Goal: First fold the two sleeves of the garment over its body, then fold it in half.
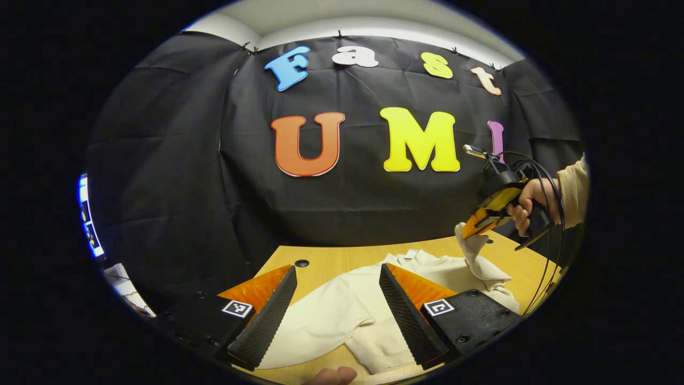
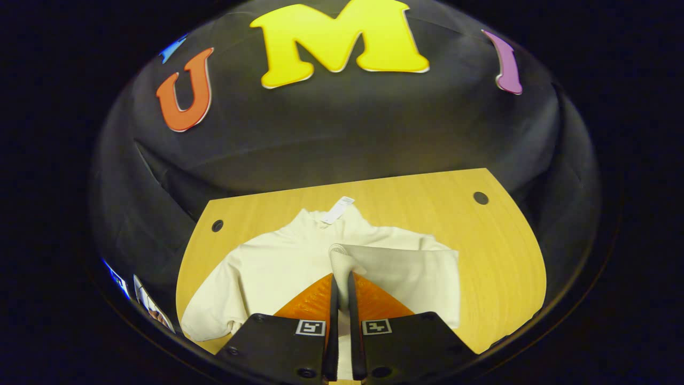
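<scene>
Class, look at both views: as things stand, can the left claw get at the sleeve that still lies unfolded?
Probably yes. The left claw hangs open over that sleeve, nothing between them. The right claw holds the other sleeve off to the side.

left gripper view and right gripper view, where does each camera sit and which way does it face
Left gripper view: rides the left hand-held gripper, low over the table, facing the booth wall; its fingers open over the garment; farther off, the right hand-held gripper in a hand, lifting a sleeve.
Right gripper view: rides the right hand-held gripper, higher, looking down at the garment; its fingers are shut on the sleeve.
Shared: garment, table, wall.
</scene>
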Demonstrator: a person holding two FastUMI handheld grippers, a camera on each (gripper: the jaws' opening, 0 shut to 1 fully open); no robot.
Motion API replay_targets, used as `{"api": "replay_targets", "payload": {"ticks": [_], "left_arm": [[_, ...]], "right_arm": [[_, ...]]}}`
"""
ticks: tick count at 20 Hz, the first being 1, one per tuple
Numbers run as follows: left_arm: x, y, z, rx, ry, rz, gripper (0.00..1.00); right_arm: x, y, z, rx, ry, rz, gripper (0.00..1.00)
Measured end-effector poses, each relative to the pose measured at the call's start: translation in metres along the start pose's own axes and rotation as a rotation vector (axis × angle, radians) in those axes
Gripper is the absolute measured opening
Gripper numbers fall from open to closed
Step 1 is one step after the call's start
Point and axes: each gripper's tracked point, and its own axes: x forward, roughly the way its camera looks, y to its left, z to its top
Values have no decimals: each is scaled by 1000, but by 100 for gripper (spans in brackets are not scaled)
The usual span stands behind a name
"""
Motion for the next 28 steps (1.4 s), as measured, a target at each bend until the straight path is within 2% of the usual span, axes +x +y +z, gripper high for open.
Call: {"api": "replay_targets", "payload": {"ticks": [2, 7, 11, 15, 18, 19, 20, 21, 22, 23, 24, 25, 26, 27, 28], "left_arm": [[1, 8, -13, -17, 22, 11, 100], [-1, 40, -26, -33, 41, 73, 100], [-5, 60, -45, -44, 82, 117, 100], [-9, 75, -54, -52, 110, 161, 100], [-15, 84, -66, -50, 160, 200, 100], [-14, 86, -66, -49, 164, 210, 100], [-13, 89, -68, -46, 163, 219, 100], [-13, 91, -67, -42, 161, 227, 100], [-12, 93, -67, -36, 158, 239, 100], [-12, 99, -66, -22, 155, 258, 100], [-12, 104, -67, -9, 158, 279, 100], [-14, 112, -68, -1, 164, 304, 100], [-15, 120, -70, -1, 170, 325, 100], [-16, 126, -73, -6, 175, 344, 100], [-15, 130, -77, -10, 179, 352, 100]], "right_arm": [[12, 44, -8, -38, 21, 54, 10], [55, 128, -43, -106, 106, 124, 10], [90, 163, -69, -162, 150, 125, 10], [99, 174, -76, -185, 168, 130, 11], [100, 180, -74, -172, 158, 152, 19], [97, 183, -71, -168, 153, 168, 32], [94, 182, -69, -172, 143, 173, 29], [89, 184, -65, -177, 137, 181, 44], [81, 182, -61, -179, 128, 182, 43], [74, 183, -58, -169, 126, 194, 53], [62, 185, -56, -160, 125, 217, 55], [50, 188, -53, -159, 122, 247, 67], [42, 183, -48, -173, 108, 253, 74], [33, 176, -42, -188, 91, 253, 86], [23, 168, -35, -196, 60, 228, 90]]}}
